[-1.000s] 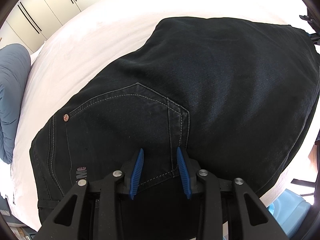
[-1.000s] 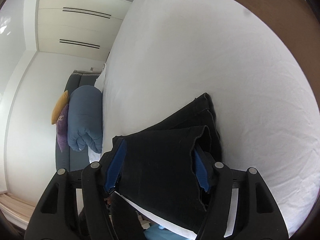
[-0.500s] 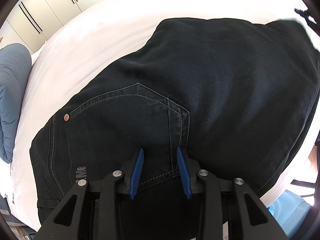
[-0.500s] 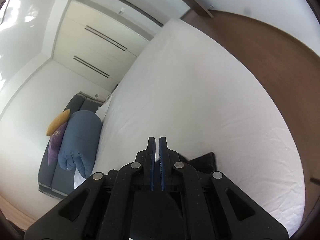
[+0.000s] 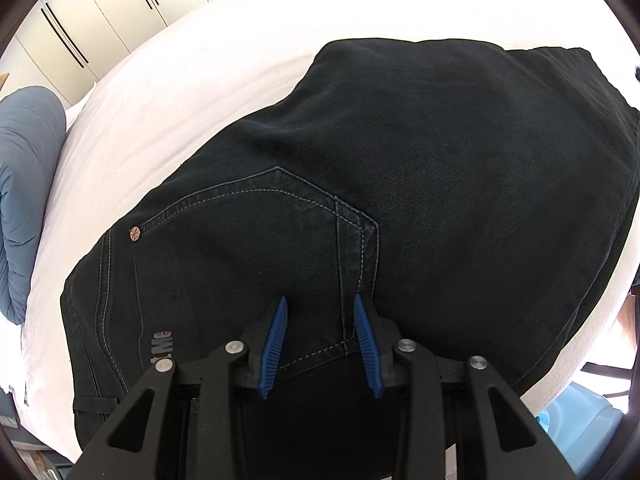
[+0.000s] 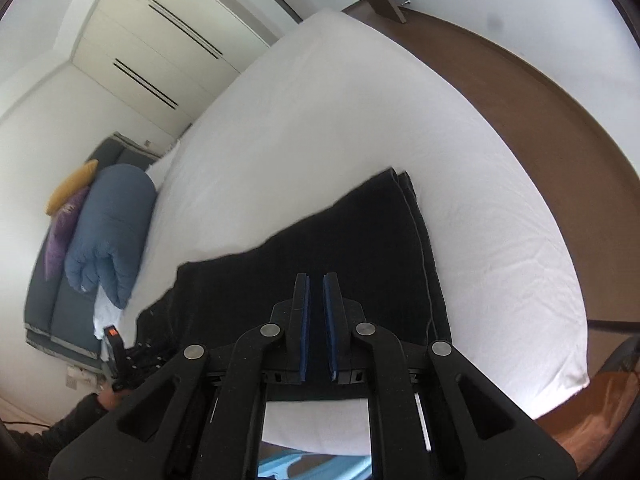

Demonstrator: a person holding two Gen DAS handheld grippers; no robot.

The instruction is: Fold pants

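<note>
Black jeans (image 5: 440,160) lie folded on the white bed (image 5: 180,100), back pocket up. My left gripper (image 5: 319,297) stands open with its blue fingertips (image 5: 280,320) set down on the pocket's corner; the denim between them lies flat. In the right wrist view the jeans (image 6: 360,240) show stacked hem edges at their far end. My right gripper (image 6: 316,275) hovers above them, its jaws opening from a narrow gap with nothing between the pads. The left gripper's body (image 6: 116,344) and a hand (image 6: 106,398) show at lower left.
A rolled blue duvet (image 6: 112,232) and a yellow cushion (image 6: 72,184) lie on a grey sofa left of the bed. White wardrobes (image 6: 160,40) stand behind. Brown floor (image 6: 520,80) runs along the bed's right side. A light blue object (image 5: 580,412) sits below the bed's near edge.
My right gripper let go of the folded pant legs, closed, then lifted and drew back; the legs now lie flat on the jeans. The left gripper stayed put.
</note>
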